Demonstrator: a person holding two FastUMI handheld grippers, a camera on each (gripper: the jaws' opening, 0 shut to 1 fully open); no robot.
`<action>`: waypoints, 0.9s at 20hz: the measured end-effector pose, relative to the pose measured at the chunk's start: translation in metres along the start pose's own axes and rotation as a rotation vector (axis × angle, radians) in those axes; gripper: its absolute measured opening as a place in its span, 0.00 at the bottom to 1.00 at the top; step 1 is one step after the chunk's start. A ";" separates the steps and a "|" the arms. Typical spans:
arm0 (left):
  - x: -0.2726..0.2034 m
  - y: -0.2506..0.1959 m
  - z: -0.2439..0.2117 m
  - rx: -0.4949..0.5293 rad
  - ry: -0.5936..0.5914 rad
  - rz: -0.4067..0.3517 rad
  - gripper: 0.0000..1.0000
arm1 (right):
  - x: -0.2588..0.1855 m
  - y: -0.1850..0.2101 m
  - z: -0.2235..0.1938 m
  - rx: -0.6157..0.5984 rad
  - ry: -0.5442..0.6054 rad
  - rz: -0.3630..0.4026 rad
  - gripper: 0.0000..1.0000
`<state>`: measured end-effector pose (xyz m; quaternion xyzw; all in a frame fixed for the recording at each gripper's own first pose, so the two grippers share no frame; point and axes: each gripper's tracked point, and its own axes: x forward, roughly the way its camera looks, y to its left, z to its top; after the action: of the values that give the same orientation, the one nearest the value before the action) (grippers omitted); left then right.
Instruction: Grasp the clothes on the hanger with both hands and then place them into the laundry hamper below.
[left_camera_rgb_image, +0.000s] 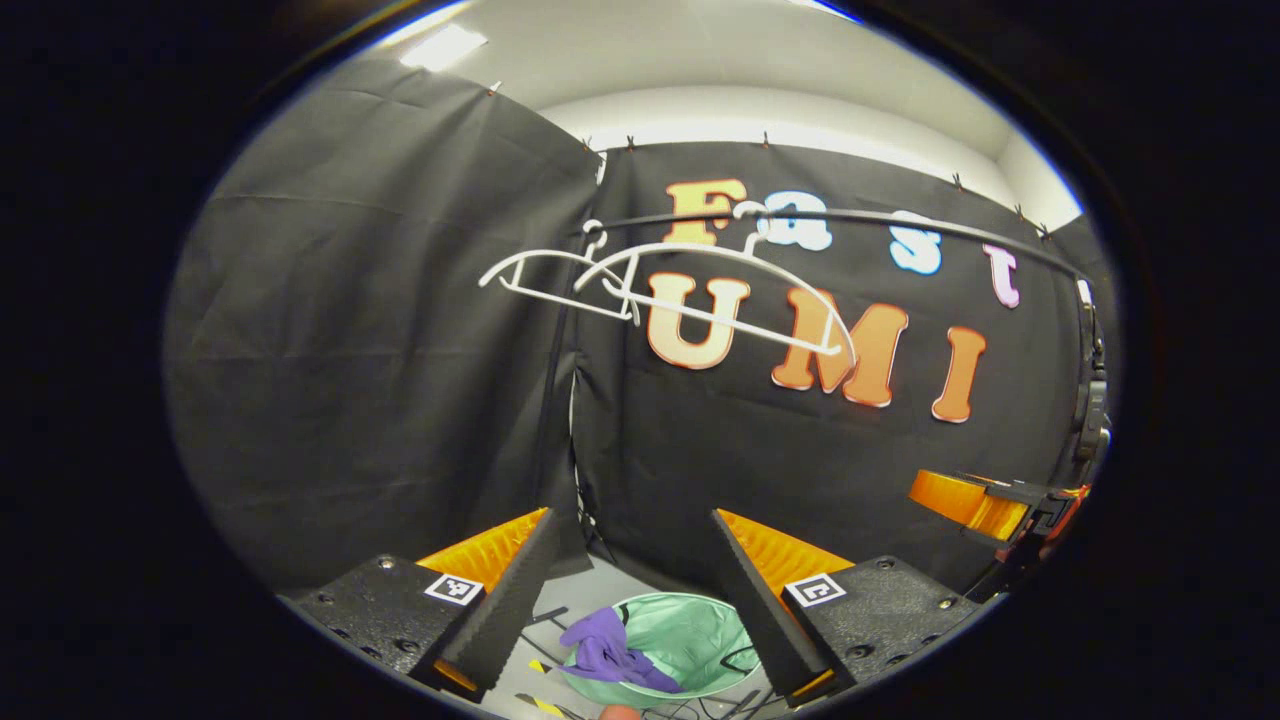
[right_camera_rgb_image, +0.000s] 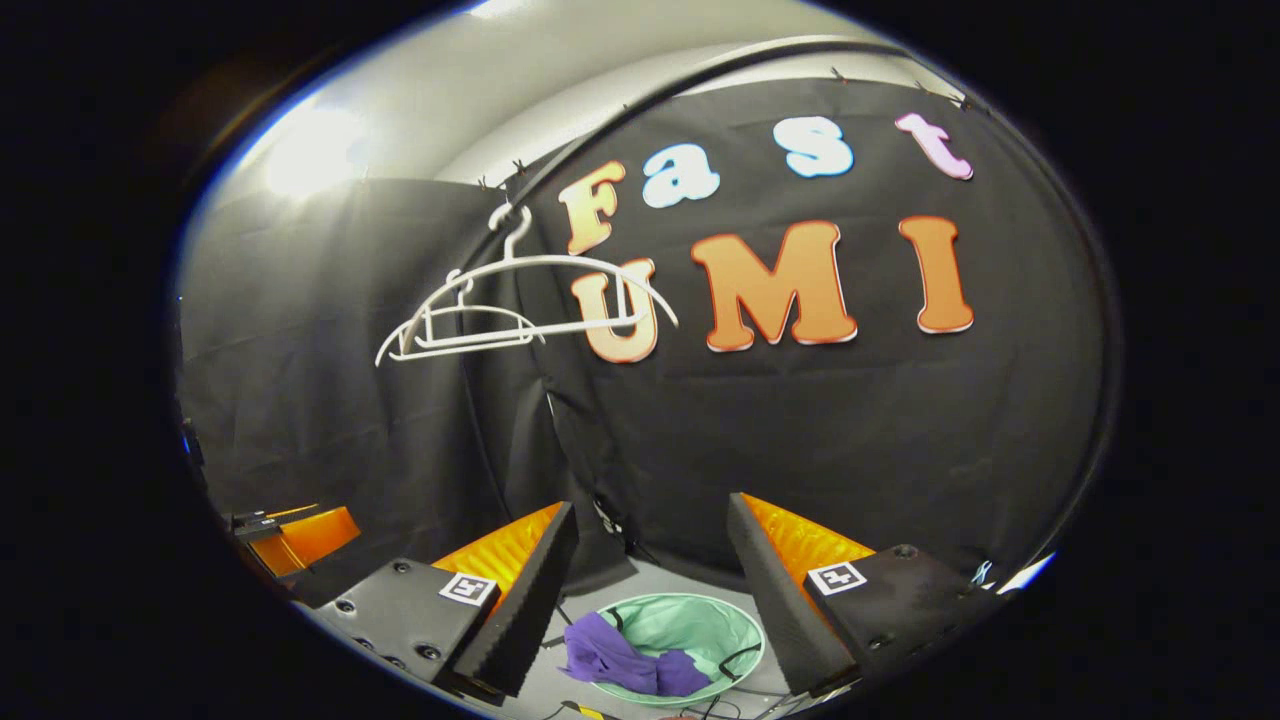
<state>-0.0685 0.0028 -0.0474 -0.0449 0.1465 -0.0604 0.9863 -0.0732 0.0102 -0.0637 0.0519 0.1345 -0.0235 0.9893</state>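
Standing in the booth here, so going left to right. In the left gripper view the wall is black cloth (left_camera_rgb_image: 380, 330), matte with soft creases, pinned up along the top edge, and there's a plain pale ceiling above it. Upper middle of the frame, two thin white plastic hangers (left_camera_rgb_image: 660, 290) hang off a slim dark rail (left_camera_rgb_image: 900, 225); both are bare, just curved wire-like outlines.

Bottom of the frame: the left hand-held gripper (left_camera_rgb_image: 632, 590) has its two fingers spread wide with nothing between them. The inner faces look ridged, kind of ribbed foam. Through the gap you see the laundry hamper (left_camera_rgb_image: 700, 625), a round, soft, mint-green thing sitting on a grey floor (left_camera_rgb_image: 590, 585). The purple clothes (left_camera_rgb_image: 610, 650) are a crumpled heap draped over the hamper's left rim, partly inside.

Far right of that view, the other gripper pokes in at mid height.

In the right gripper view it's much the same: the right hand-held gripper (right_camera_rgb_image: 650, 590) is wide open and holding nothing, with the hamper and purple bundle low between its fingers, hangers at upper left. A few dark cables lie on the floor by the hamper.
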 end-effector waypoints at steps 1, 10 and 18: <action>-0.011 0.006 0.009 -0.002 -0.015 0.013 0.91 | -0.010 0.006 0.004 -0.002 -0.020 -0.001 0.89; -0.103 0.087 0.062 0.104 -0.150 0.180 0.92 | -0.111 0.049 0.041 -0.102 -0.161 -0.022 0.89; -0.128 0.091 0.065 0.065 -0.180 0.169 0.92 | -0.153 0.068 0.045 -0.133 -0.194 -0.033 0.97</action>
<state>-0.1616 0.1142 0.0414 -0.0056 0.0587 0.0223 0.9980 -0.2046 0.0779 0.0272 -0.0187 0.0403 -0.0359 0.9984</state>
